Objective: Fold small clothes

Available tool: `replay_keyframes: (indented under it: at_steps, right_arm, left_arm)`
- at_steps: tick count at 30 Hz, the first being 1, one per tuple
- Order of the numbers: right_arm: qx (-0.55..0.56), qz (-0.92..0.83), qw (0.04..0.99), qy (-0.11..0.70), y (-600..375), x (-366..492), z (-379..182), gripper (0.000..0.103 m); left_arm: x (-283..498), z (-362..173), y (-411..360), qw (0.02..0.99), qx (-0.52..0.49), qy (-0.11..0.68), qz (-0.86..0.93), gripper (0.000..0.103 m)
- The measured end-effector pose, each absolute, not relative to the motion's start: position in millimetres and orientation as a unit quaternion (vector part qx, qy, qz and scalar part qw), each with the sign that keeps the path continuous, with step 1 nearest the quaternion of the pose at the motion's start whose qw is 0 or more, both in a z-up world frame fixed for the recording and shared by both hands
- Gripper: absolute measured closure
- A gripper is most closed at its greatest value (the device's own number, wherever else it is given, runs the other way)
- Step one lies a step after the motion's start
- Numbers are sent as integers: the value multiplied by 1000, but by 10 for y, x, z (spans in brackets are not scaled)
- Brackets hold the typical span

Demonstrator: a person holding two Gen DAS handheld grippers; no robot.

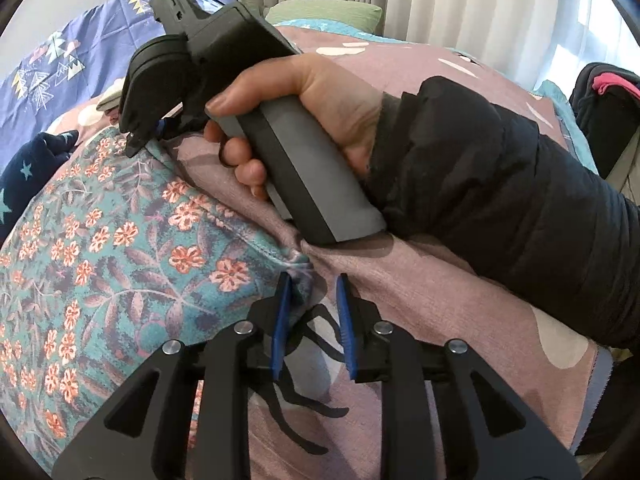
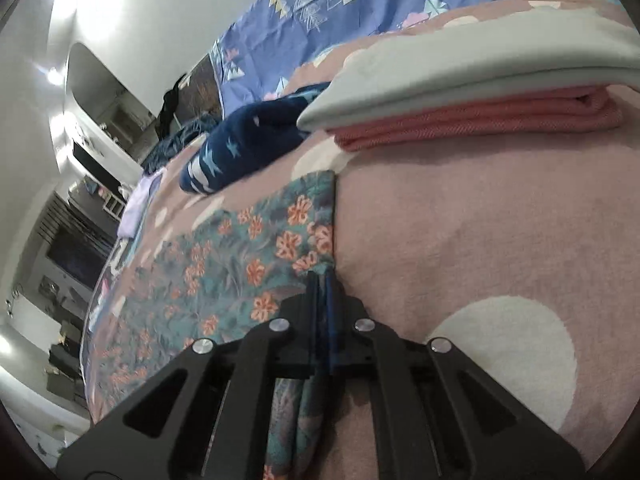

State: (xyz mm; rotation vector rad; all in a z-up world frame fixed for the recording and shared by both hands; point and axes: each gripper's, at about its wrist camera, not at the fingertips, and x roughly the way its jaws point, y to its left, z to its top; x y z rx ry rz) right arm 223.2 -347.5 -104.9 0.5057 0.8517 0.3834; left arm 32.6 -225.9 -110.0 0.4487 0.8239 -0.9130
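1. While the floral garment (image 1: 120, 248) lies flat over the left half of the left wrist view, left gripper (image 1: 310, 300) seen low centre, blue pads (image 1: 280, 320) narrowly parted, garment corner bunched between them; left pad against the cloth, right pad clear of it, so not counted as a grip.
2. Same view, upper centre: hand (image 1: 320, 120) in a black sleeve (image 1: 500, 184) holding the right gripper's handle, its tip down on the garment's far edge at upper left.
3. To do this step well, judged: close fully on the corner before any lift, take the garment only and not the pink blanket (image 1: 420, 280) beneath, then raise both corners together so the fold edge runs straight.
4. Right wrist view: right gripper (image 2: 324, 292) at lower centre, jaws pressed together on the garment's edge, folded cloth trailing back between the arms toward the bottom of the frame.
5. Garment here (image 2: 240, 260) spread over centre left, right edge straight.
6. Surroundings: folded stack at upper right, white piece (image 2: 460, 84) over a pink one (image 2: 480, 120); navy star-print item (image 2: 248, 140) upper centre, near the garment's far corner; blue patterned sheet (image 2: 320, 12) along the top.
7. Obstruction, judged: navy item and stack close to the landing area; a wide fold could sweep into either.
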Motion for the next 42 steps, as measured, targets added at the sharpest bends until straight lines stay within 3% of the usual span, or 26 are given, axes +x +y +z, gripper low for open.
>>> replay_keyframes:
  at_steps: [5, 17, 23, 25, 34, 39, 42]
  right_arm:
    - [266, 187, 859, 395, -3568, 2181, -1046, 87]
    - [333, 168, 852, 367, -3853, 1713, -998, 79]
    - [306, 161, 862, 371, -3876, 1080, -984, 79]
    - [284, 159, 866, 379, -3822, 855, -969, 77]
    - [171, 132, 901, 377, -3203, 246, -566, 75]
    - [-13, 218, 911, 350, -1769, 58, -207, 65]
    - [-122, 287, 895, 320, -790, -165, -256, 61]
  left_arm:
    - [218, -1086, -2304, 798, 223, 372, -418, 81]
    - [-48, -936, -2178, 807, 193, 361, -425, 81]
    - [-244, -697, -1553, 839, 154, 342, -393, 61]
    - [-288, -644, -1167, 861, 137, 337, -355, 50]
    - [-515, -519, 939, 934, 33, 335, -123, 40]
    - [-622, -581, 1883, 938, -67, 336, -51, 40]
    - [-683, -657, 2064, 938, -83, 333, -41, 40]
